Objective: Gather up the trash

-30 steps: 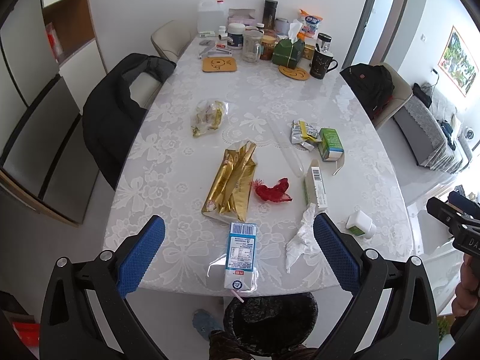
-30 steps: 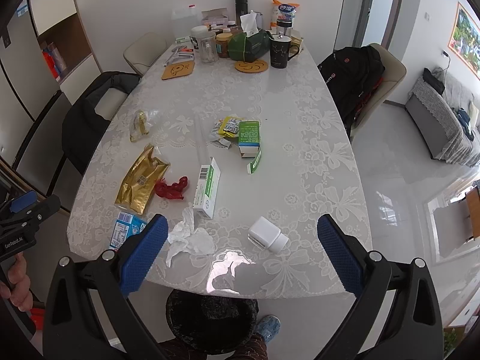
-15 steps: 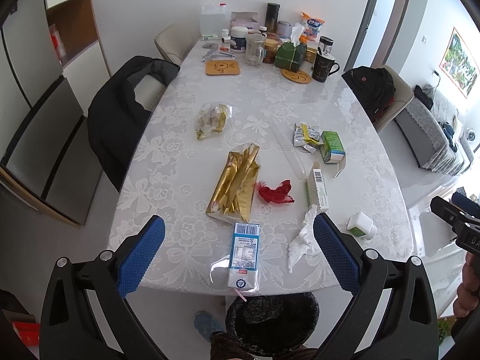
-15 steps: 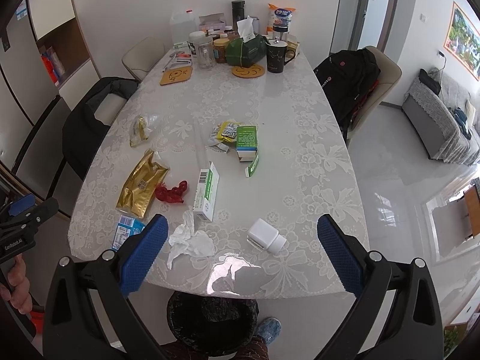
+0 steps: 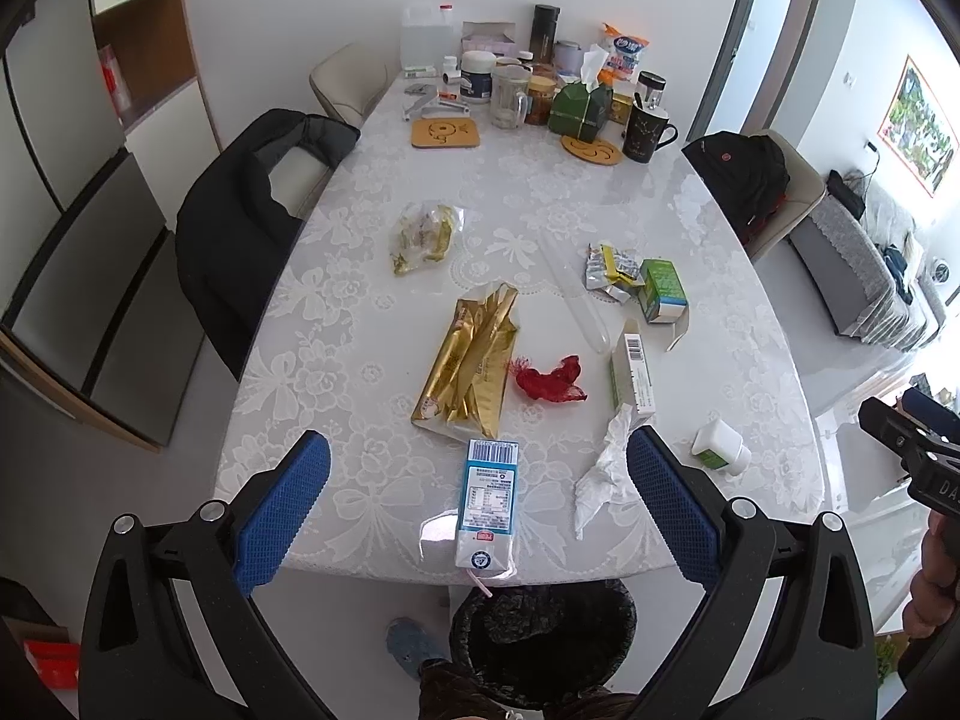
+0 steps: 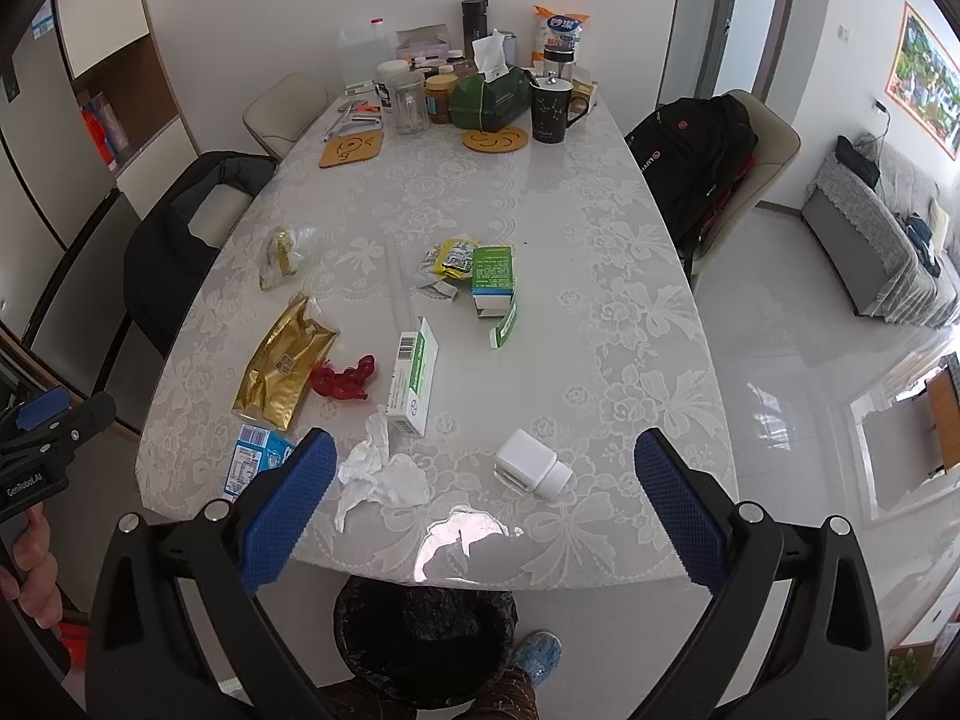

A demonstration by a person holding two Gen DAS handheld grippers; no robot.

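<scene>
Trash lies scattered on the near half of a white lace-covered table (image 5: 540, 192). A blue milk carton (image 5: 487, 495) lies at the near edge, beside a gold foil bag (image 5: 471, 354), a red wrapper (image 5: 549, 381), a crumpled tissue (image 5: 600, 474), a green-white box (image 5: 633, 369) and a white bottle (image 5: 720, 447). A black-lined bin (image 5: 543, 636) stands on the floor under the near edge. My left gripper (image 5: 477, 507) is open and empty above the carton. My right gripper (image 6: 483, 501) is open and empty above the tissue (image 6: 381, 471) and white bottle (image 6: 531, 465).
A green carton (image 6: 492, 276) and foil wrappers (image 6: 450, 261) lie mid-table, a clear bag (image 5: 423, 234) to the left. Jars, a mug (image 6: 552, 108), a tissue pack and coasters crowd the far end. Chairs with a black jacket (image 5: 240, 228) and backpack (image 6: 690, 150) flank the table.
Both grippers have drawn back and risen slightly, so the table sits a little lower and farther in each view. Nothing on the table has moved.
</scene>
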